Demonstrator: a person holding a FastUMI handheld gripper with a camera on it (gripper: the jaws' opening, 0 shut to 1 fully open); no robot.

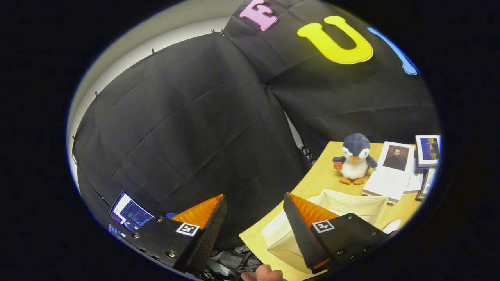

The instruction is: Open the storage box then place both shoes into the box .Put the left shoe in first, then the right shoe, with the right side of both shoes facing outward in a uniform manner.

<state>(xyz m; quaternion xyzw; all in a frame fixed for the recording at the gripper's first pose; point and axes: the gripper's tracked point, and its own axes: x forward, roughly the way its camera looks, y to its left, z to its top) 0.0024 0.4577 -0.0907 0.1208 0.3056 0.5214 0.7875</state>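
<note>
Overhead, fingers [224, 208] apart, empty; storage box [351, 205] beyond; no legible writing.

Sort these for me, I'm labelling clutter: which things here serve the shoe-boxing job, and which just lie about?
Job: cream fabric storage box, partly behind one finger of the open, empty gripper.
Lying about: plush penguin, books, screen, all beyond the fingers.

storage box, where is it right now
In the gripper view the cream fabric storage box sits on the wooden table, partly behind the right finger of the open gripper, with the plush penguin just beyond it.
</note>
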